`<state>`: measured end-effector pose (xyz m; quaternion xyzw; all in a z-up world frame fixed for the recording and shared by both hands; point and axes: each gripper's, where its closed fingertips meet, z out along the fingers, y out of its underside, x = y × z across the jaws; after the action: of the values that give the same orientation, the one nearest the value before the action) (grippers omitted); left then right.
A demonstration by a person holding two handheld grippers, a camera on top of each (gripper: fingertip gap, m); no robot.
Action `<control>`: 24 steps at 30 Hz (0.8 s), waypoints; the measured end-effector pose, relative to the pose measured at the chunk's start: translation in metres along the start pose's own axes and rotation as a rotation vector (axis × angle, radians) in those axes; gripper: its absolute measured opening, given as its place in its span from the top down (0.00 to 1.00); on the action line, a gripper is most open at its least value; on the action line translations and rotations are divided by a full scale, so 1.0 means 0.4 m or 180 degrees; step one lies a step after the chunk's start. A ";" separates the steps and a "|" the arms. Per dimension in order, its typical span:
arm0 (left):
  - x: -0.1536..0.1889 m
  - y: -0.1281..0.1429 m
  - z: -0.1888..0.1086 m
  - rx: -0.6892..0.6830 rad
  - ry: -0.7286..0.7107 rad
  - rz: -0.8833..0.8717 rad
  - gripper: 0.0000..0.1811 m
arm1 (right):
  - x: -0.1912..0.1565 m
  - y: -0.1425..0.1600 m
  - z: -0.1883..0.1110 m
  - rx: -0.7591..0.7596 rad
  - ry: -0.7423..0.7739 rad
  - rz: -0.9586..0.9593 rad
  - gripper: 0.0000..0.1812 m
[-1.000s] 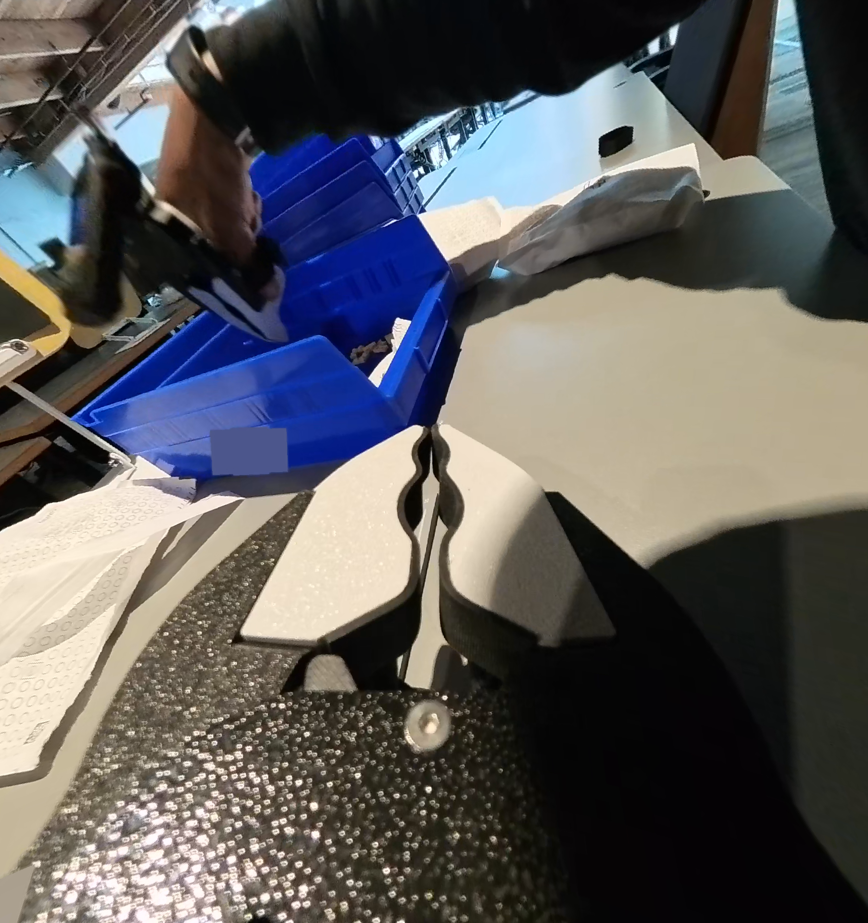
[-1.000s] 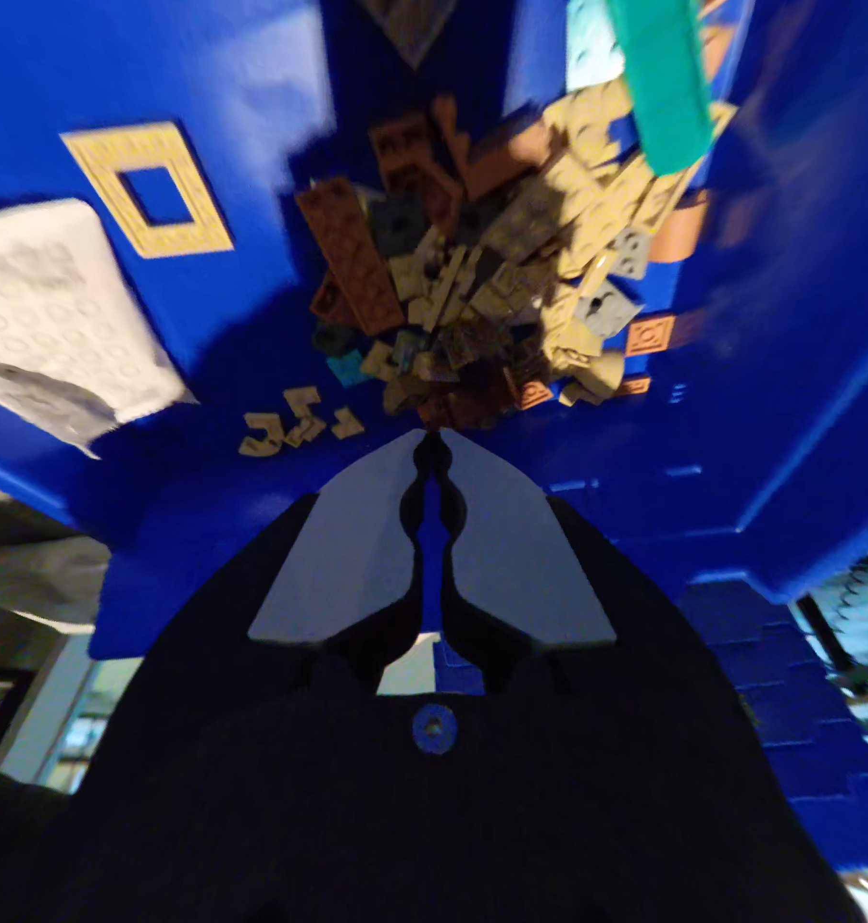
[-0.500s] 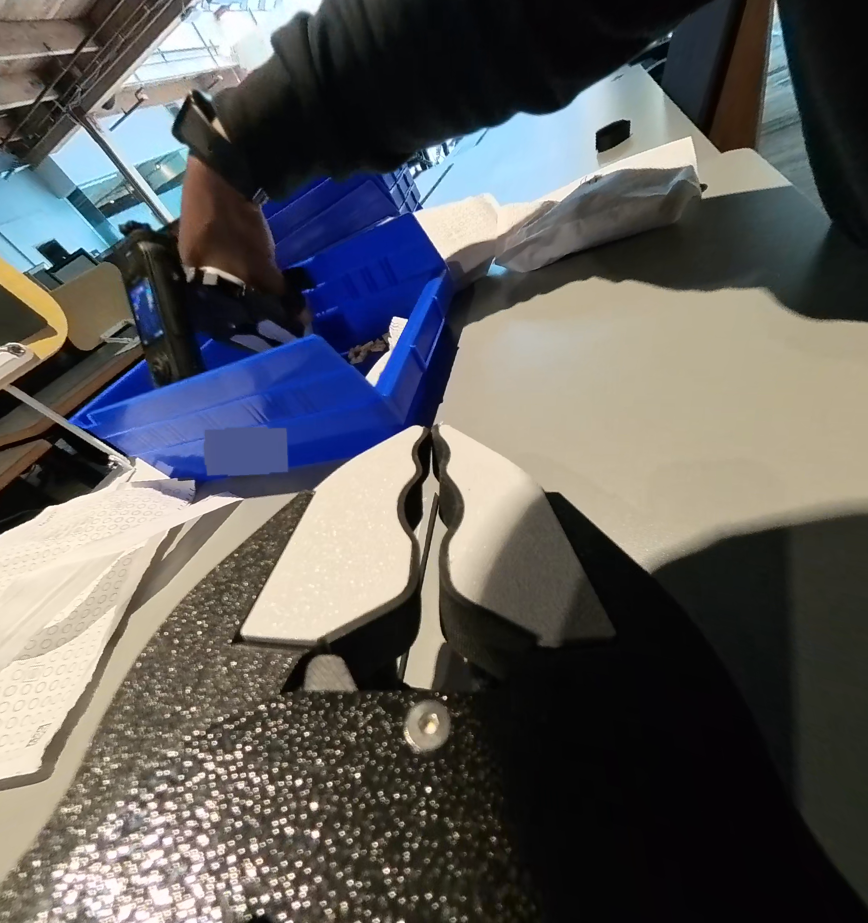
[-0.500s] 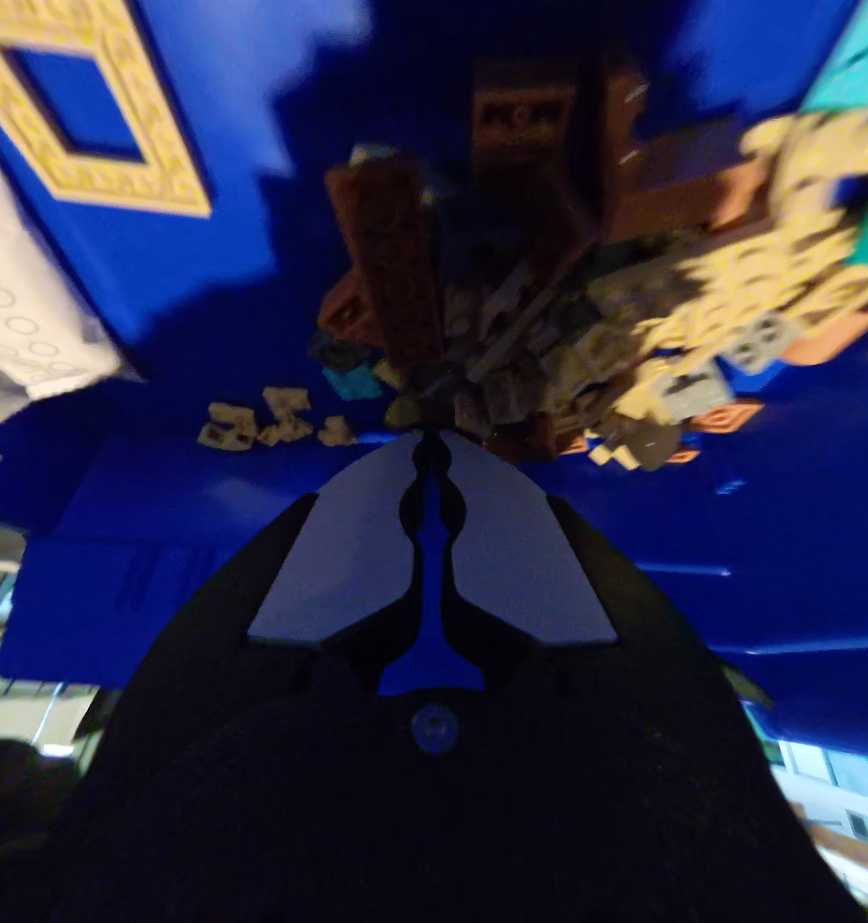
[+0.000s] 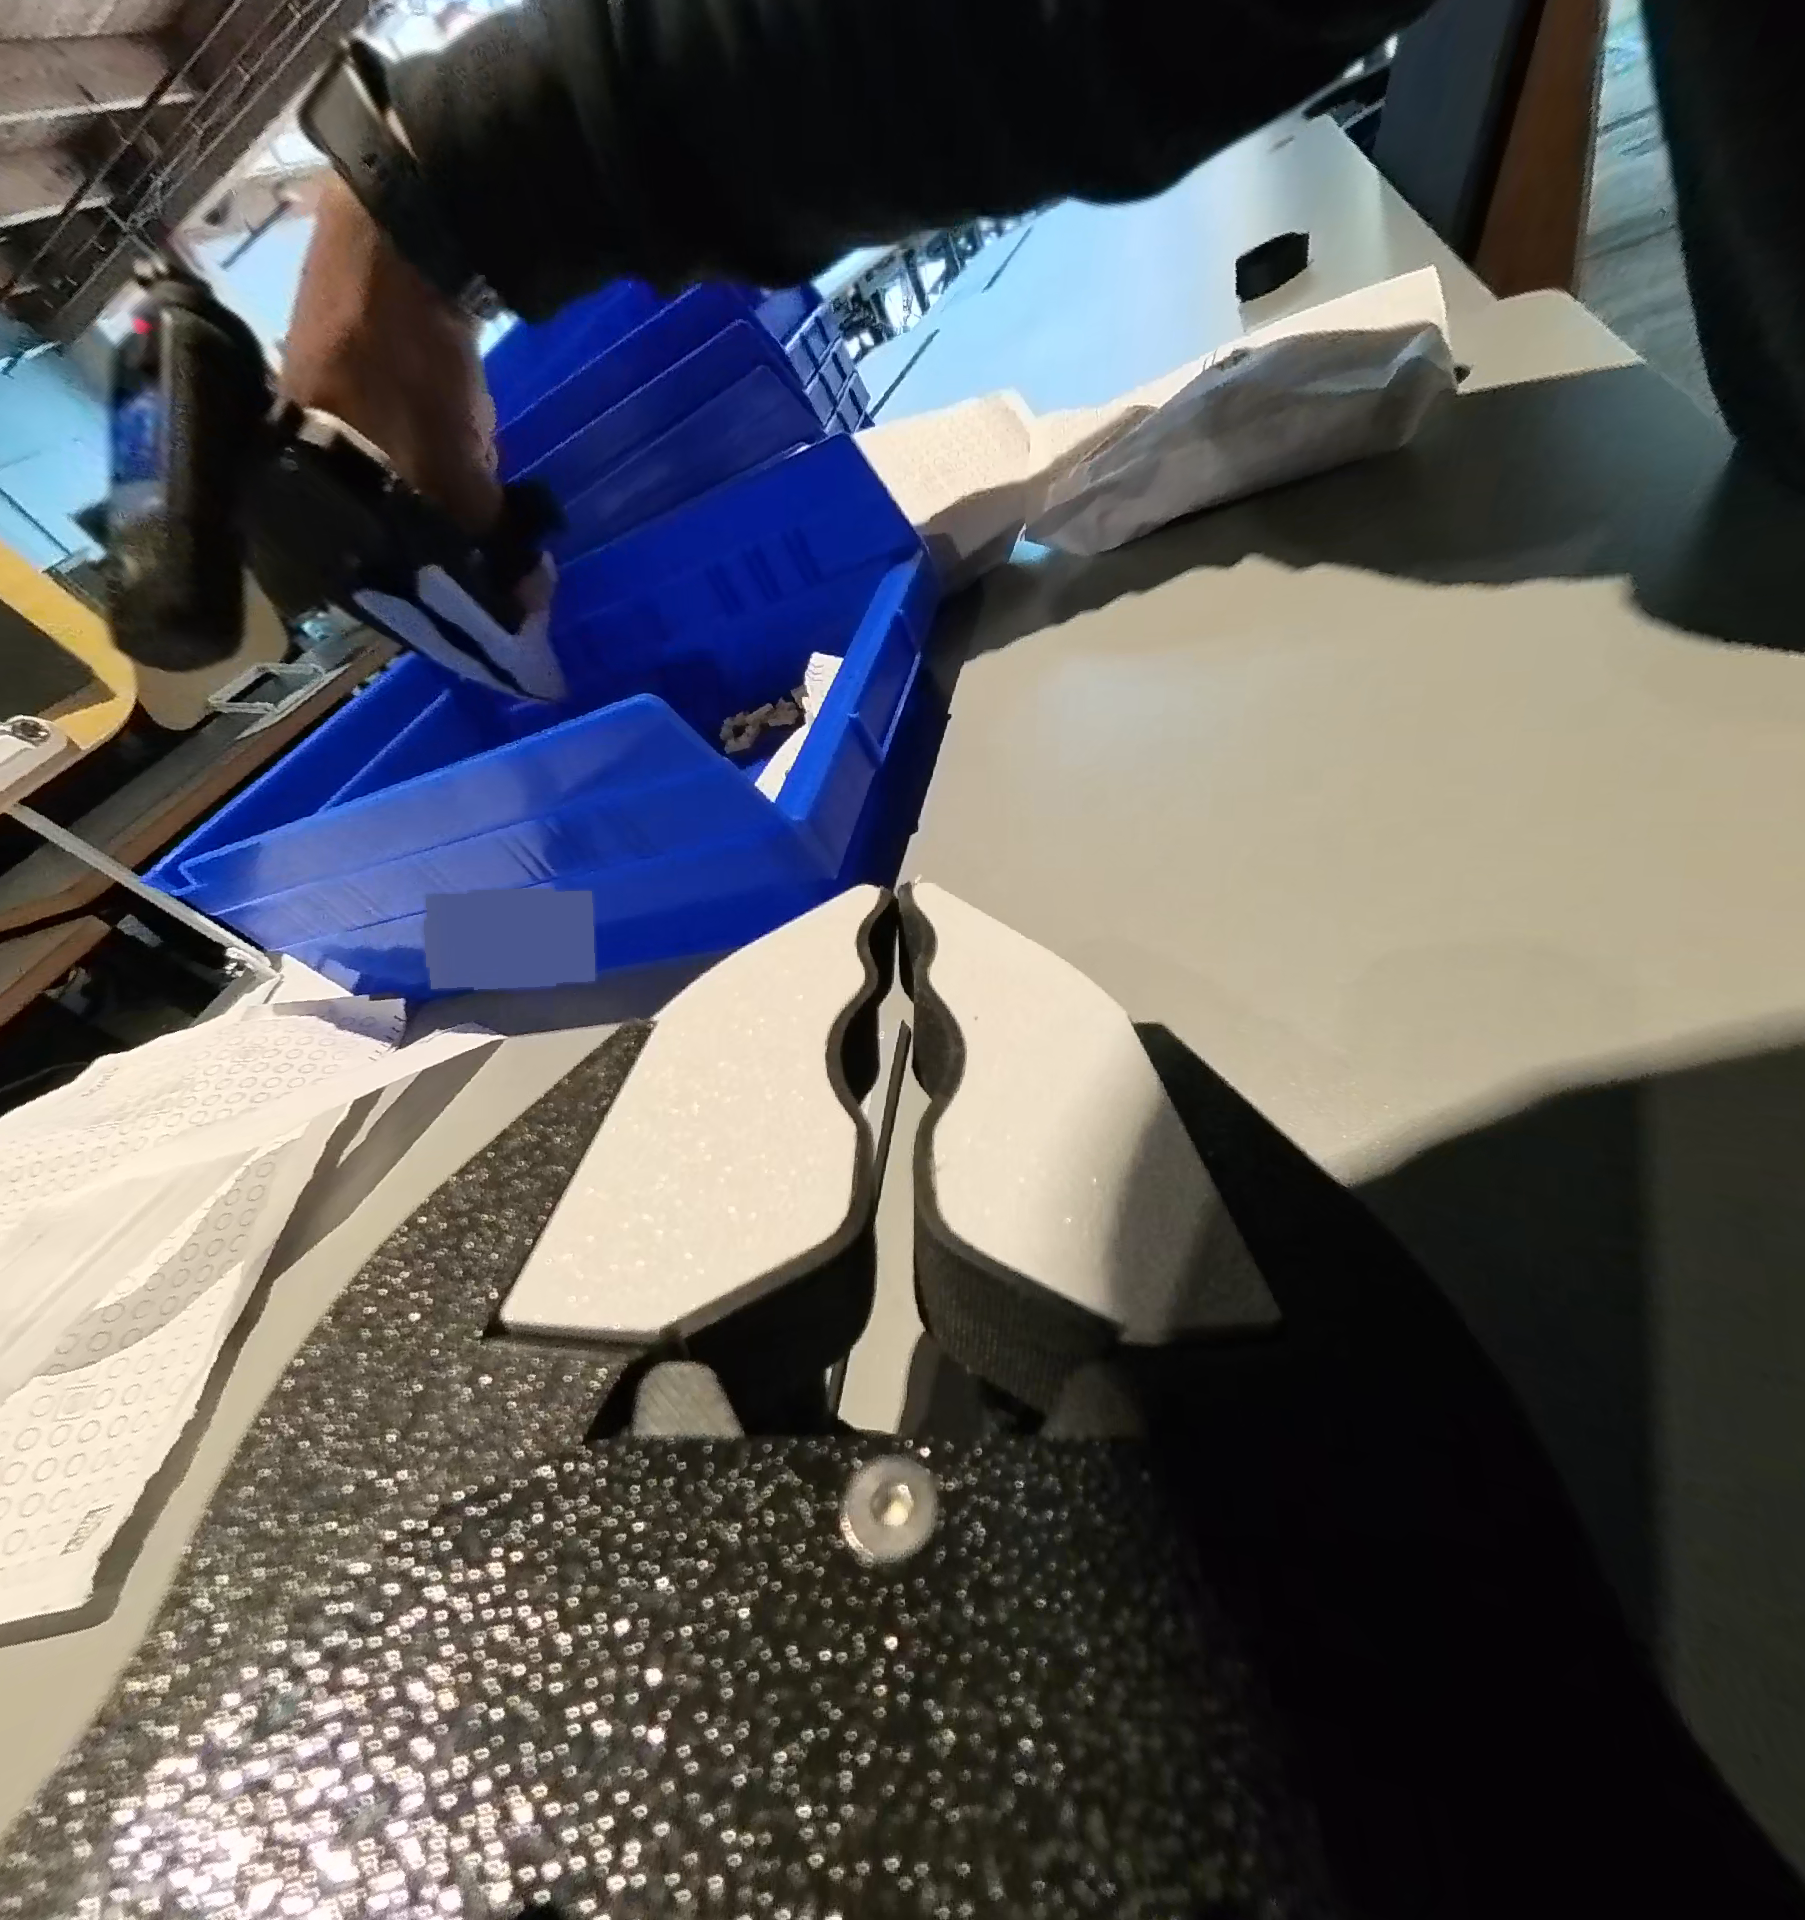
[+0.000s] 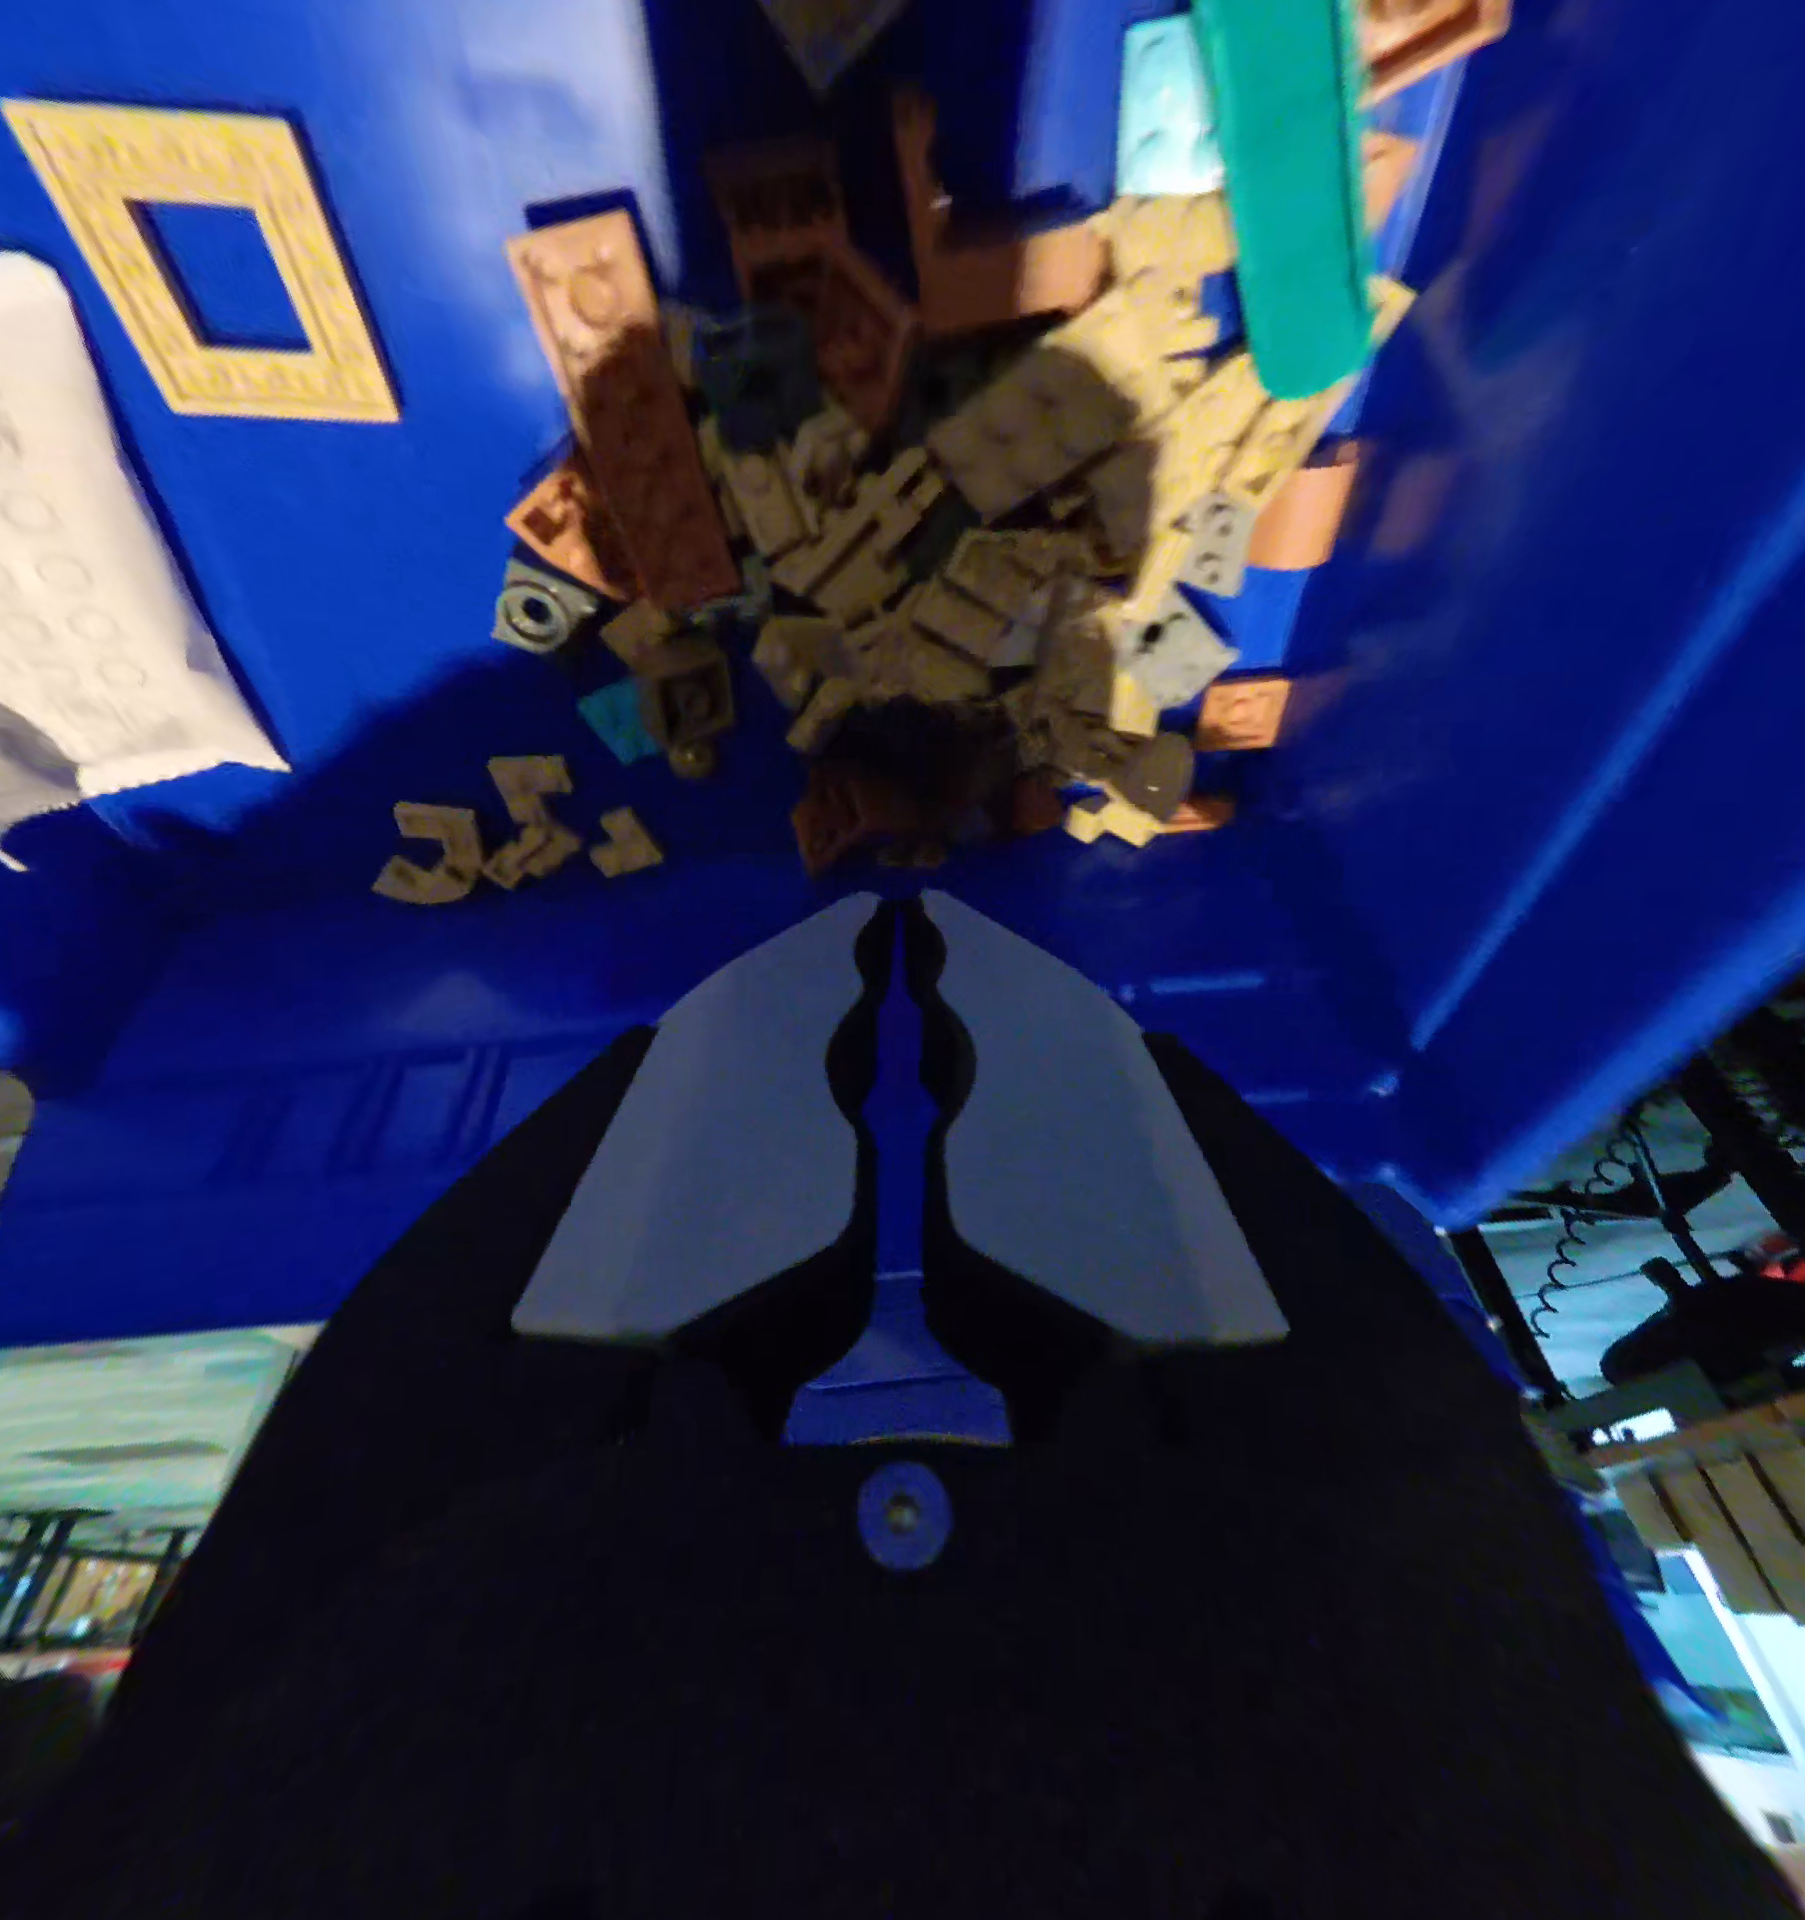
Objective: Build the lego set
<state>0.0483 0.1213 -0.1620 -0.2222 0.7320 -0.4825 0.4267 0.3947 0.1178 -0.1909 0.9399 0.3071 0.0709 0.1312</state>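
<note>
While your right gripper (image 6: 900, 902) points down into a blue bin (image 6: 1563, 644), its fingers stand nearly closed, tips almost touching with only a thin slit between them, and nothing is held. Just above the tips, at the centre of the right wrist frame, a heap of lego pieces (image 6: 919, 561) lies on the bin floor: tan, grey and brown plates piled together. A long teal piece (image 6: 1287, 197) leans at the upper right of the heap, and a long brown plate (image 6: 628, 447) lies along its left edge. A tan square frame piece (image 6: 202, 260) sits apart at the upper left, and a few small tan angled pieces (image 6: 513, 842) lie left of the tips. A white printed bag (image 6: 56, 582) rests in the bin at the left edge.

In the left wrist frame, your left gripper (image 5: 898, 902) hovers low over the grey table (image 5: 1345, 831), fingers closed to a hairline gap and empty. More blue bins (image 5: 669, 436) stand in a row at the upper left; the nearest bin (image 5: 565, 821) stands beside the one with a few tan pieces (image 5: 758, 722). White paper bags (image 5: 1241, 436) lie at the upper right, and a printed paper sheet (image 5: 98, 1247) at the left edge.
</note>
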 end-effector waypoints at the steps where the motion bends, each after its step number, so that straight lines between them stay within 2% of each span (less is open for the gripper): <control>1: 0.000 0.000 0.000 -0.0003 0.0000 0.0003 1.00 | -0.010 0.002 0.017 -0.0048 -0.0044 -0.0052 0.97; 6: 0.001 0.001 0.001 -0.0011 0.0000 0.0008 1.00 | -0.027 0.014 0.088 -0.0490 0.0011 -0.0267 0.87; 12: 0.003 0.001 0.001 -0.0014 0.0007 0.0025 1.00 | -0.012 0.018 0.107 -0.0709 0.0113 -0.0206 0.88; 17: 0.007 0.000 0.002 -0.0016 0.0024 0.0035 1.00 | -0.021 -0.040 0.101 -0.0280 -0.0089 -0.0041 0.90; 21: 0.010 -0.001 0.002 -0.0011 0.0036 0.0034 1.00 | 0.007 -0.071 0.084 0.0024 0.0028 0.0109 0.92; 24: 0.012 -0.002 0.001 -0.0010 0.0046 0.0037 1.00 | 0.022 -0.064 0.051 0.0221 0.0104 0.0211 0.94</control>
<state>0.0462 0.1173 -0.1635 -0.2151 0.7370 -0.4805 0.4239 0.3920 0.1389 -0.2174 0.9523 0.2802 0.0798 0.0911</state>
